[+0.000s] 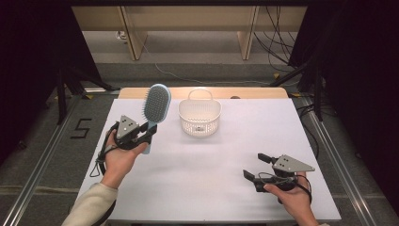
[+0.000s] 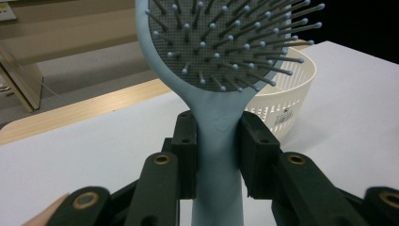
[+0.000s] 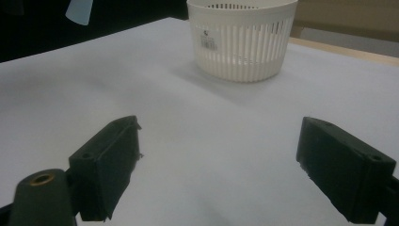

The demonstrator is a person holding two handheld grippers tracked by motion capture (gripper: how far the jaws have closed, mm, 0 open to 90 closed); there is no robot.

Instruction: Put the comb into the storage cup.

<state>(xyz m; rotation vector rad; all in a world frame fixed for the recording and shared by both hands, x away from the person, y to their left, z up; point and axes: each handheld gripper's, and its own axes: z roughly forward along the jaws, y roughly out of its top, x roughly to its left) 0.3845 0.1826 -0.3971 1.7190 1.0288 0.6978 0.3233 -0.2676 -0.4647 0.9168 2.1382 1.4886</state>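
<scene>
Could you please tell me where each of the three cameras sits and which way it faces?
High view: above the person's side, looking forward and down on the white table; both forearms, the left gripper and the right gripper show.
Left gripper view: rides on the left gripper, looking along its jaws, which clamp the handle of the light blue hairbrush.
Right gripper view: rides on the right gripper, low over the table, looking between its open jaws.
Shared: the white slotted basket stands beyond the jaws in both gripper views.
</scene>
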